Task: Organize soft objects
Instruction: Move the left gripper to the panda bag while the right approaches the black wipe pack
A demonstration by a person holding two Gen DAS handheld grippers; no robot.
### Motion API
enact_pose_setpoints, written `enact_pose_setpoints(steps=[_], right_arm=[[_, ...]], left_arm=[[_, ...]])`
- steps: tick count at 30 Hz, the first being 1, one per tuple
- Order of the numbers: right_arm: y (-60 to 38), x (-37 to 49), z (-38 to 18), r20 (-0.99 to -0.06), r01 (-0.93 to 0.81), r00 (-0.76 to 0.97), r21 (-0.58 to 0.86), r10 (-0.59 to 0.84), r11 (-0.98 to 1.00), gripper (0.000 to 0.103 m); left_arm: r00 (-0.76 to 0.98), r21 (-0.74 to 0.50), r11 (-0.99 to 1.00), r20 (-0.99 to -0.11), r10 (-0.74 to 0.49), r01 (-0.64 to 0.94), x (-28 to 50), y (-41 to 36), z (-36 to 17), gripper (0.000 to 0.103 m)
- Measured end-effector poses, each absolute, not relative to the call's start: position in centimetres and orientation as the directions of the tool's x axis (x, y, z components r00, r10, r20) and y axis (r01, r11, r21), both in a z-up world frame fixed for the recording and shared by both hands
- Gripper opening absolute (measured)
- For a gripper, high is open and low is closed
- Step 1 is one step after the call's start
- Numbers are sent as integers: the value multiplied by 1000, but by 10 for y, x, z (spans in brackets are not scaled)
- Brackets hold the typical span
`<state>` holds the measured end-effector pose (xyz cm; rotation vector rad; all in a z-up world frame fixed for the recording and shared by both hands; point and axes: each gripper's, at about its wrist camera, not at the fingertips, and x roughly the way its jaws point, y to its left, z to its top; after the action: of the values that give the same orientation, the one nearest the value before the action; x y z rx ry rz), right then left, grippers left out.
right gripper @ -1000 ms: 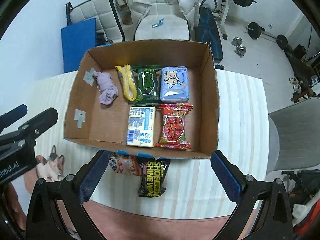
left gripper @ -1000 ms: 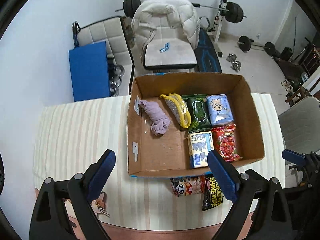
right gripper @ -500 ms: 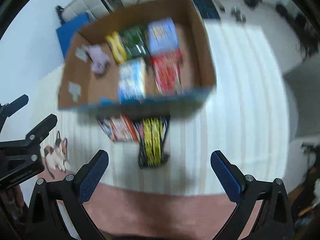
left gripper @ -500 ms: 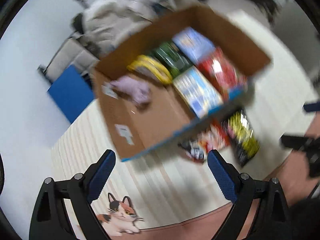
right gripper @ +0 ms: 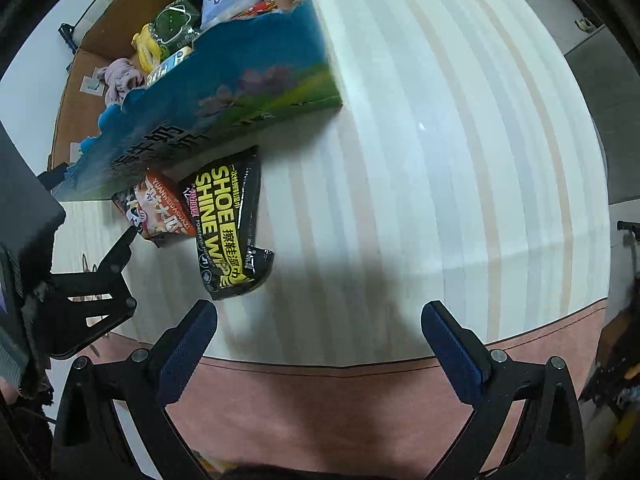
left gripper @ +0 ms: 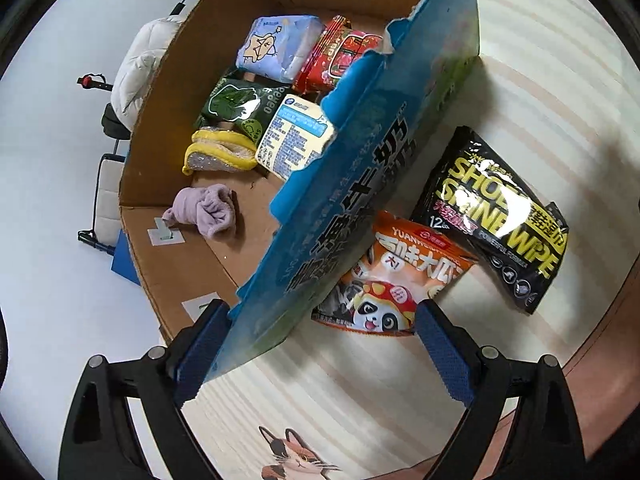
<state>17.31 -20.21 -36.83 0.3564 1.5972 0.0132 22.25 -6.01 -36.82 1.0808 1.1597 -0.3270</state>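
Note:
An open cardboard box (left gripper: 360,184) with a blue printed front wall stands on the striped table; it also shows in the right wrist view (right gripper: 224,92). Inside lie a purple sock (left gripper: 204,210), a yellow-edged cloth (left gripper: 218,152) and several soft packets. An orange panda snack pack (left gripper: 392,280) and a black shoe-wipe pack (left gripper: 496,216) lie in front of the box. My left gripper (left gripper: 320,354) is open and empty, close to the box's front corner and the panda pack. My right gripper (right gripper: 320,346) is open and empty over the table edge, just short of the black pack (right gripper: 228,224).
The table has a pale striped cloth (right gripper: 440,160) with a cat print (left gripper: 296,460) near the front edge. A chair with a white jacket (left gripper: 138,64) stands behind the box. The left gripper's body (right gripper: 92,280) shows at the left of the right wrist view.
Both grippers have dropped low and close to the table front. The left view has tilted and closed in on the box corner and the two packs. Both stay open.

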Motion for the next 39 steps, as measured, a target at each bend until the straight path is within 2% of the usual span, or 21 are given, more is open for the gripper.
enact_pose_setpoints(steps=[5, 10, 14, 16, 20, 23, 29, 32, 36, 39], right_arm=[[-201, 170, -368, -973, 199, -15, 222, 229, 955, 103], [-202, 168, -373, -973, 176, -35, 219, 228, 960, 103], [-201, 166, -373, -975, 152, -44, 207, 216, 966, 103], [-201, 163, -373, -975, 145, -51, 205, 214, 968, 103], [-201, 159, -373, -976, 129, -61, 200, 209, 971, 103], [-198, 155, -371, -974, 124, -62, 209, 218, 970, 103], [-174, 164, -369, -967, 79, -58, 244, 248, 967, 103], [-154, 179, -375, -968, 44, -58, 244, 246, 969, 103], [-126, 199, -397, -967, 18, -87, 237, 238, 971, 103], [-110, 209, -416, -970, 13, -111, 216, 216, 976, 103]], left_arm=[[381, 447, 539, -894, 237, 714, 198, -64, -349, 94], [344, 434, 519, -901, 264, 737, 200, -76, -382, 92], [304, 408, 504, -911, 278, 761, 210, -84, -404, 77], [269, 388, 504, -917, 294, 771, 213, -87, -415, 60], [292, 419, 515, -904, 311, 748, 213, -85, -419, 46], [208, 333, 624, -941, 266, 707, 216, -73, -408, 31], [-2, 106, 872, -993, 122, 478, 216, -24, -398, 30], [-115, -13, 964, -993, 19, 266, 220, 17, -406, 31], [-196, -146, 989, -970, -141, 12, 212, 68, -409, 31], [-187, -158, 987, -970, -156, -4, 205, 81, -397, 31]])
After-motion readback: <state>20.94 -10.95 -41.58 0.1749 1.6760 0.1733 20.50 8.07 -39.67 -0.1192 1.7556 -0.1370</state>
